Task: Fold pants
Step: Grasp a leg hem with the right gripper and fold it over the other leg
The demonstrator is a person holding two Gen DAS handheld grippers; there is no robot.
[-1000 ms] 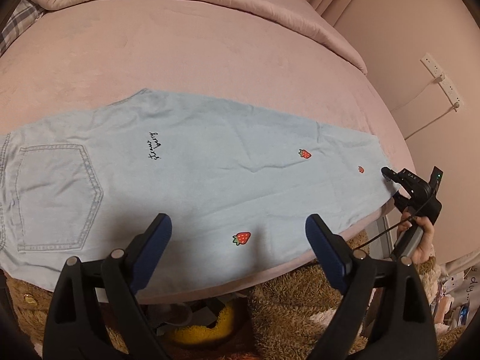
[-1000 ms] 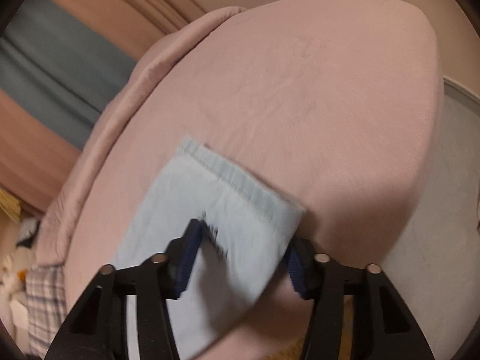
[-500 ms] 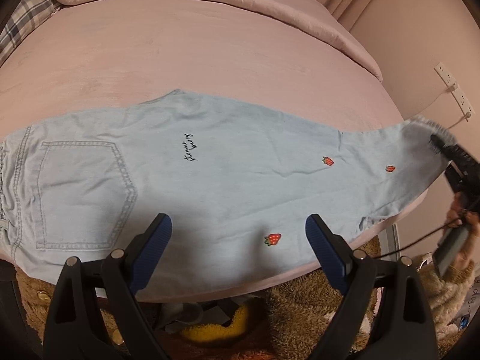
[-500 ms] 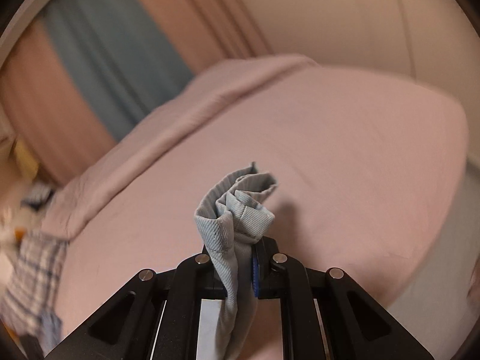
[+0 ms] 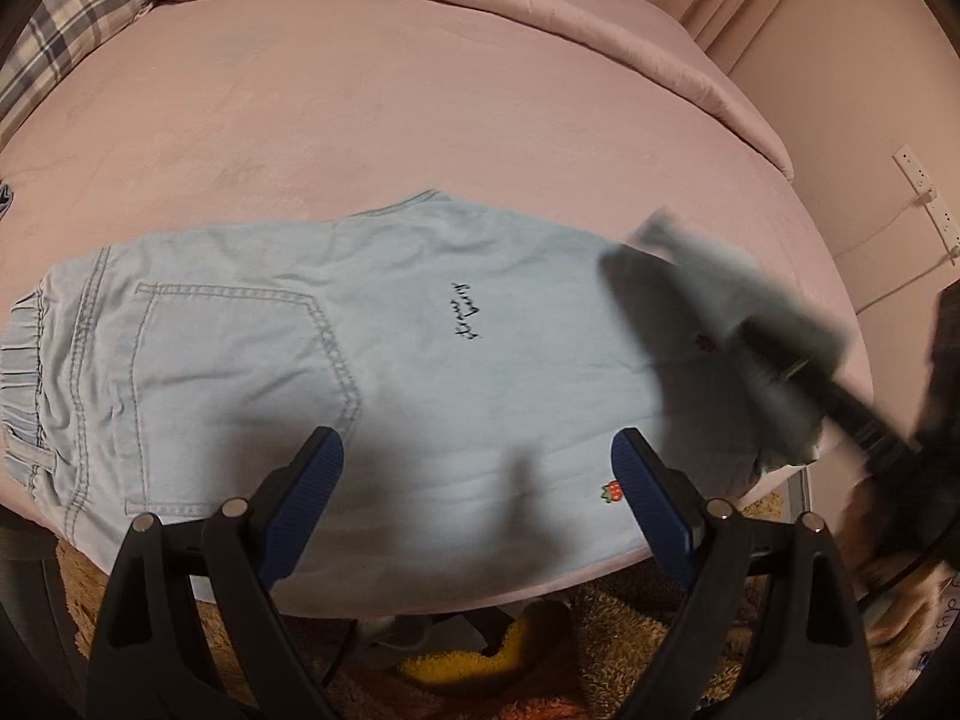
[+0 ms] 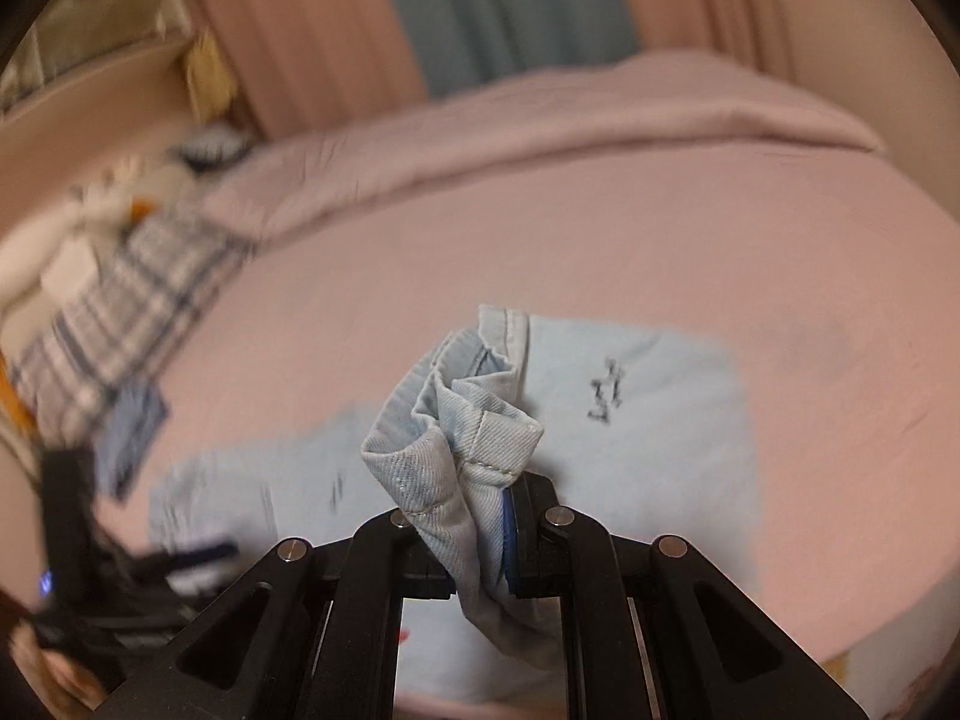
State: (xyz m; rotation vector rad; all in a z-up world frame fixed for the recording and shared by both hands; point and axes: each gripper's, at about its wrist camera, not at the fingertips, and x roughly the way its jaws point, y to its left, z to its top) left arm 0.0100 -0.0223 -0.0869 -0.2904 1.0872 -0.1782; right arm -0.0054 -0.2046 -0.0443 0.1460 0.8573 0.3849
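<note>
Presently, item one: pale denim pants [image 5: 384, 372], lying flat on the pink bed [image 5: 360, 120], long axis running side to side in the left wrist view, waistband [image 5: 27, 348] at the picture's left, back pocket [image 5: 240, 384] facing up.

Item two: right gripper [image 6: 480, 540], clenching a bunched hem [image 6: 462, 432] of the pant leg between its pads, lifting that end clear of the bed. In the left wrist view it is showing as a blurred dark shape at the right, so its exact height over the cloth is probably not readable there.

Item three: left gripper [image 5: 477, 498], jaws standing wide and holding nothing, hovering over the near edge of the pants at mid-length.

Governing relation: the waistband is lying far along the long axis from the held hem, toward the left hand's side. The right hand is carrying the hem; the left is sitting nearer the likely crease line, placed to steady it.
</note>
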